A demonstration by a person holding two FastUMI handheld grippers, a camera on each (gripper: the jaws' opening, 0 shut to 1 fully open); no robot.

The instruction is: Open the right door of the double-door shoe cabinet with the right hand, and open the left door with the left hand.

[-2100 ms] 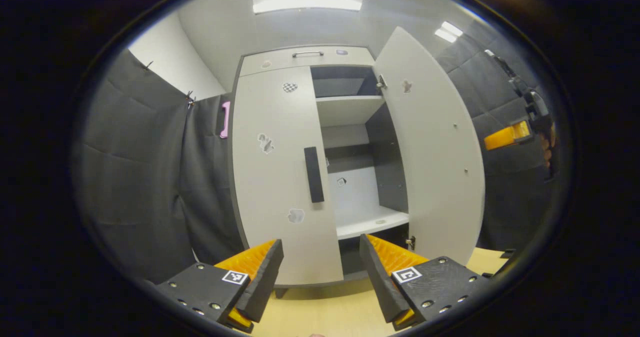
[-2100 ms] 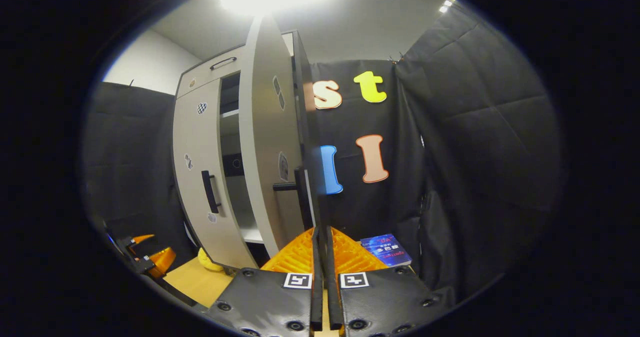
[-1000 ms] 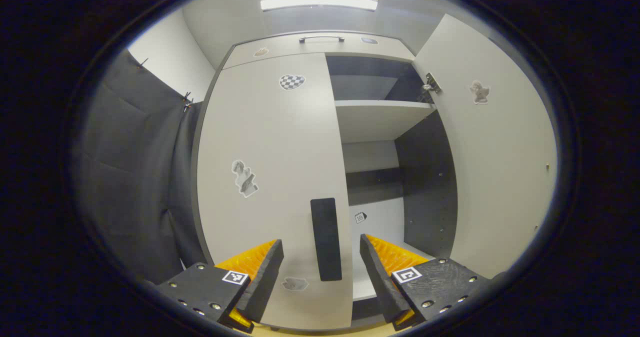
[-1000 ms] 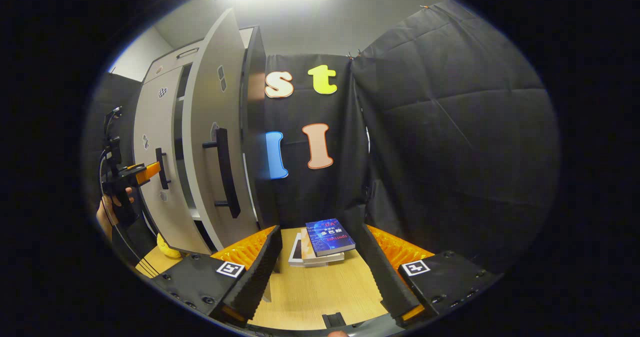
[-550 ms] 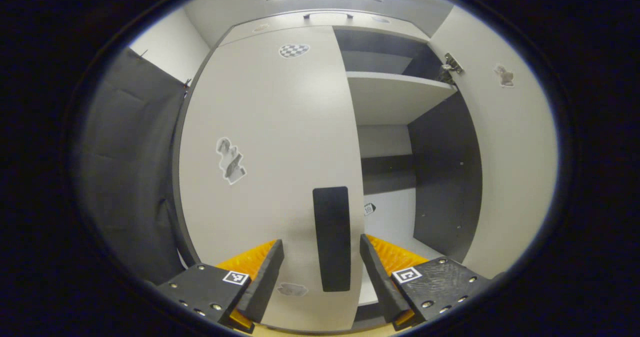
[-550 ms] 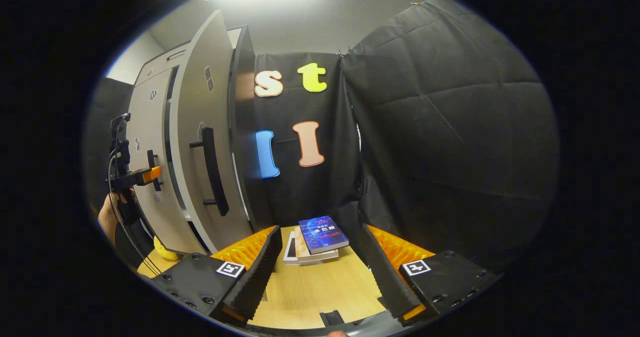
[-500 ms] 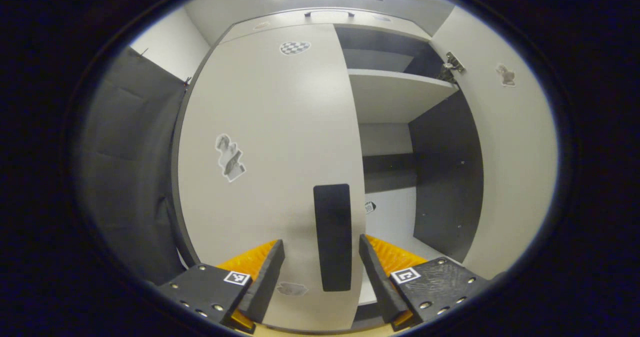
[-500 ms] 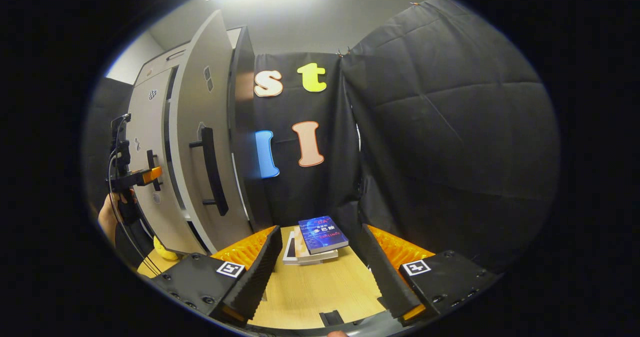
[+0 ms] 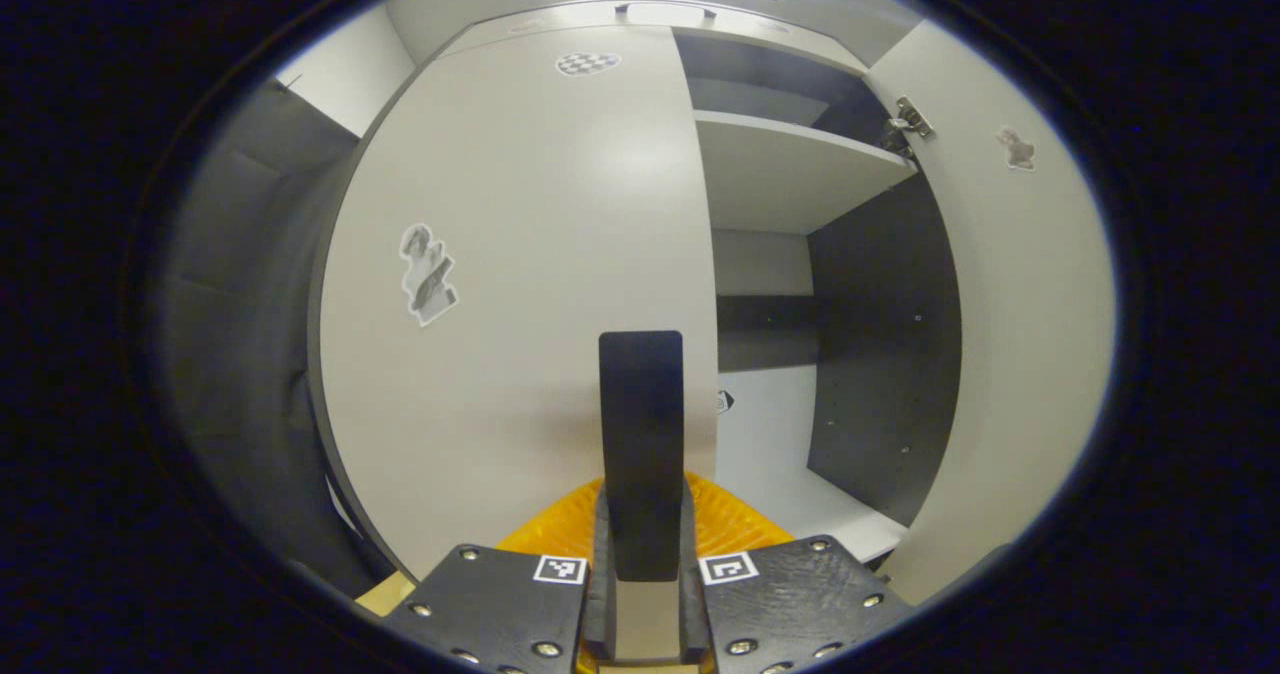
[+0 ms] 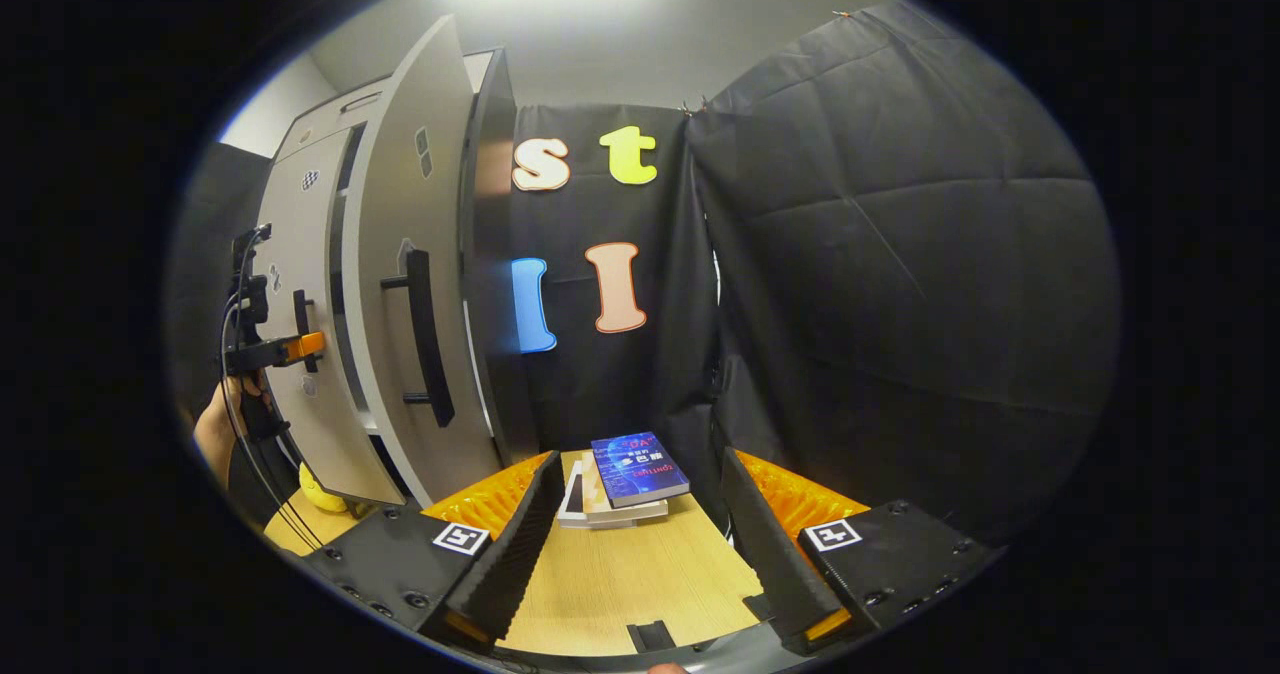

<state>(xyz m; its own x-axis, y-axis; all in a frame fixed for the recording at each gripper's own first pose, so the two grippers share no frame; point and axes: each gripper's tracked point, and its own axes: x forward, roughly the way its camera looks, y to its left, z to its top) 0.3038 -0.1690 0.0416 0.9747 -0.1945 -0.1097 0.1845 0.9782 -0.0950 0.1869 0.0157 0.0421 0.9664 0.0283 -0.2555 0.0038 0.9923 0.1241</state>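
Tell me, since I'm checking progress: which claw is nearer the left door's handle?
Left. The left claw is shut on the left door's handle. The right claw hangs open, apart from the cabinet, over the books.

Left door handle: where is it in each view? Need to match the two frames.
Left gripper view: the left door handle stands upright at lower centre, its lower end clamped between the left gripper fingers.
Right gripper view: far left at mid height, a small dark bar on the closed left door, with the left gripper on it.
Shared landmark: the checkered sticker near the top of the left door.
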